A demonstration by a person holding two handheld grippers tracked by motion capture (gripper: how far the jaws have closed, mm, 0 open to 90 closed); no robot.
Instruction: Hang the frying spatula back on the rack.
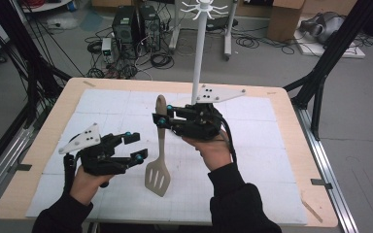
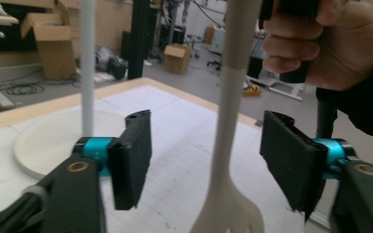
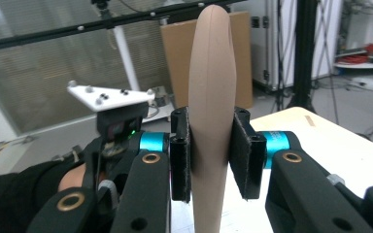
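High view: my right tool (image 1: 161,119) clamps the spatula (image 1: 159,160) near its handle top, blade hanging above the surface (image 1: 281,160). Left gripper view: my left tool (image 2: 206,158) gapes around the neck; I should close squarely. Right gripper view: the grip looks centred.

I see the spatula (image 1: 159,154) as smooth matt plastic, tan on the handle and paler grey-beige on the slotted blade. My right gripper (image 3: 210,158) looks like matt black plastic with rough foam-like pads (image 3: 246,158), glossy teal collars and brass-coloured rivets. At 12 o'clock, the white stand (image 1: 200,48) looks smooth. The table (image 1: 291,126) has a pale wood rim around white paper-like gridded sheet.
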